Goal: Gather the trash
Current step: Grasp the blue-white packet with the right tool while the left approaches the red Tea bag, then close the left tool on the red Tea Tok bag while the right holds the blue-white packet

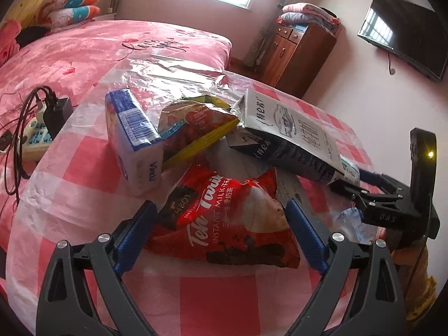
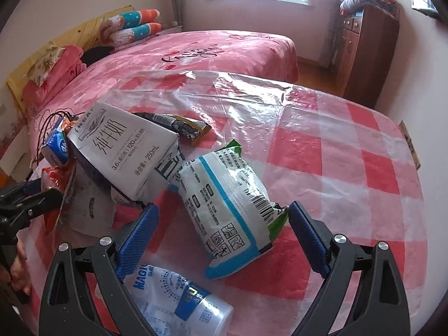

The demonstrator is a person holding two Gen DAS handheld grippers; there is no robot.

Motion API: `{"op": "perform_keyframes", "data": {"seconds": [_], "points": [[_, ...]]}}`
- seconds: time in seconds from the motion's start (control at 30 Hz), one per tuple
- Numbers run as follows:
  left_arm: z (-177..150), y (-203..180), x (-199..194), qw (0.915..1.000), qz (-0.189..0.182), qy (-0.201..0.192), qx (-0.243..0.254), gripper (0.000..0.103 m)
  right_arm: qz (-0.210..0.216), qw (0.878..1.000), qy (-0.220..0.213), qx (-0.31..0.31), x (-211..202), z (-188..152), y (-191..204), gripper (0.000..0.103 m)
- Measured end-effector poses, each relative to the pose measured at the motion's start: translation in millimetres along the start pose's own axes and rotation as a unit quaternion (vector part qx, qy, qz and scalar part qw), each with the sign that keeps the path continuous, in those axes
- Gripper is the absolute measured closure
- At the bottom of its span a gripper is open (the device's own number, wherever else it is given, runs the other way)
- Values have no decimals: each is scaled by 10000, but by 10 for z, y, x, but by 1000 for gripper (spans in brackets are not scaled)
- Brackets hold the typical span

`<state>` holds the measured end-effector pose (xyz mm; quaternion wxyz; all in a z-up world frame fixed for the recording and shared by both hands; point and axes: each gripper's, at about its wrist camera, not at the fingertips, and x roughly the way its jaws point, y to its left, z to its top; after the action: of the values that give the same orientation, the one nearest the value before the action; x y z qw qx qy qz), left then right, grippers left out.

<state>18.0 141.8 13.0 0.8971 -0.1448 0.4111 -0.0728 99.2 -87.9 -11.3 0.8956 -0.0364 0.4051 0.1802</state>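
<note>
Trash heaped on the checked table (image 2: 350,140), both grippers spread over it.
Left gripper (image 1: 221,221) straddles the red milk-tea packet (image 1: 224,224) at the near edge, ready to pinch; right gripper (image 2: 221,224) brackets the white-and-blue pouch (image 2: 226,204), milk carton (image 2: 123,151) just left.

Glossy wrappers on a cloth-and-film table

My left hand-held gripper (image 1: 219,233) had matt black plastic arms, knurled blue pads and shiny metal screws. The red tea sachet (image 1: 224,224) looked like glossy, crinkled foil; the milk carton (image 2: 123,151) was smooth coated paper. Clear, wrinkled plastic film (image 2: 252,103) shone over the checked cloth table (image 2: 364,168). The cabinet (image 2: 364,53) was polished wood.
</note>
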Motion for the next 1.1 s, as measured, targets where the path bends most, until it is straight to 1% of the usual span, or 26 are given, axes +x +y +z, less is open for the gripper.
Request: {"op": "perform_keyframes", "data": {"seconds": [0.07,0.27,0.37,0.47,0.67,0.83,1.1], "points": [[0,-15,5,10000,19,5,11,10,28,9999,81,65,38,8,-30,23],[-11,-57,-2,9998,180,-16,62,12,38,9998,5,214,-9,-10,-81,39],[-24,-98,-16,9996,266,-47,88,16,37,9998,1,181,-35,-37,-70,44],[-42,-121,-28,9994,337,-61,99,17,64,9998,-9,184,-74,-74,-64,51],[-108,-145,-80,9994,307,-95,83,19,193,9984,-75,529,-160,-162,-132,54],[-200,-175,-157,9997,184,-125,67,20,562,9933,-223,988,-311,-329,-214,55],[-389,-238,-316,9998,-90,-117,110,21,741,9872,-548,1300,-601,-574,-162,55]]}}
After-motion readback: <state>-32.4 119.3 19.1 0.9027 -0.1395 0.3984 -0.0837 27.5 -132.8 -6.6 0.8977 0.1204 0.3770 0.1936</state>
